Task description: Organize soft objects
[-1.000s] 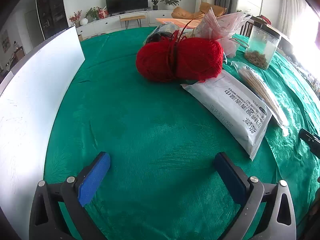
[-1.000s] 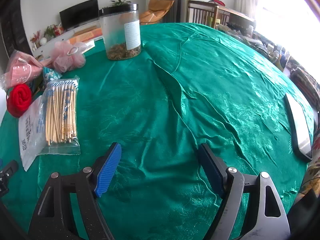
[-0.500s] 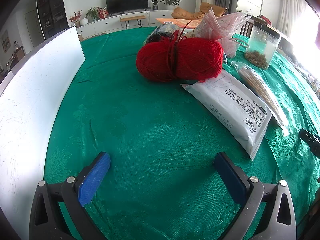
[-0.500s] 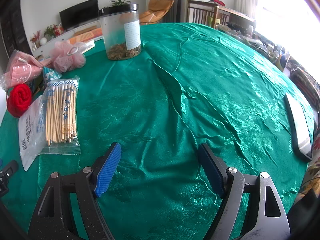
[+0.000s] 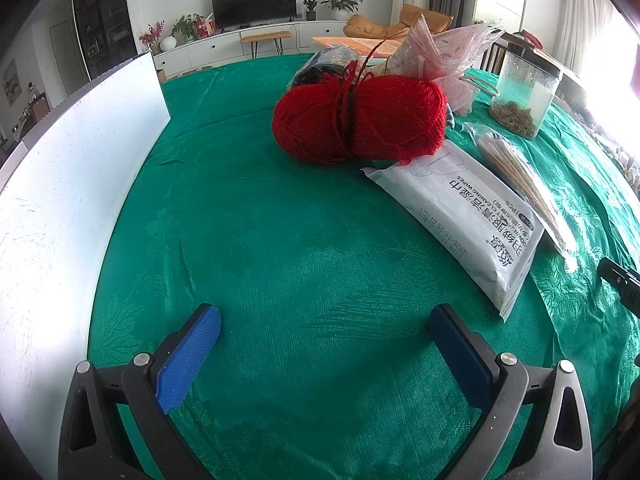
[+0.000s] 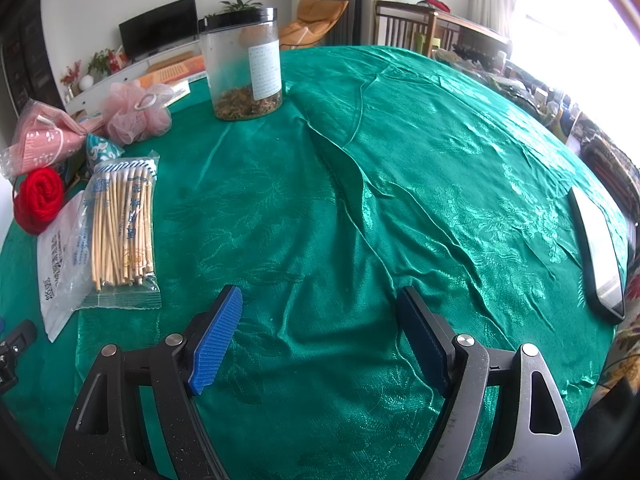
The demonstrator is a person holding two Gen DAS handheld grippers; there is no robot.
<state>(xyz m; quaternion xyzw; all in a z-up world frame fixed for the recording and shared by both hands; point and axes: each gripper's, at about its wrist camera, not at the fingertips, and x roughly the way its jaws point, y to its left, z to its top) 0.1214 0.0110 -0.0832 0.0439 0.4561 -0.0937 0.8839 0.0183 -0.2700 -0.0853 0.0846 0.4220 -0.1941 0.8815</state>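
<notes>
Hard goods and backdrop around the green-clothed bench [image 6: 440, 168]

A clear lidded jar [image 6: 244, 66] stands upright at 12 o'clock, a packet of wooden sticks [image 6: 122, 226] lies at 9 o'clock, a white board [image 5: 68, 184] stands along the left edge, and a television [image 5: 254, 2] sits far behind.

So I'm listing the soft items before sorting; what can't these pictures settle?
- Left wrist view: the dark packet is mostly hidden behind the red yarn.
- Right wrist view: the teal patterned item is half covered by the cotton swab bag.
- Right wrist view: the jar label is too small to read.
</notes>
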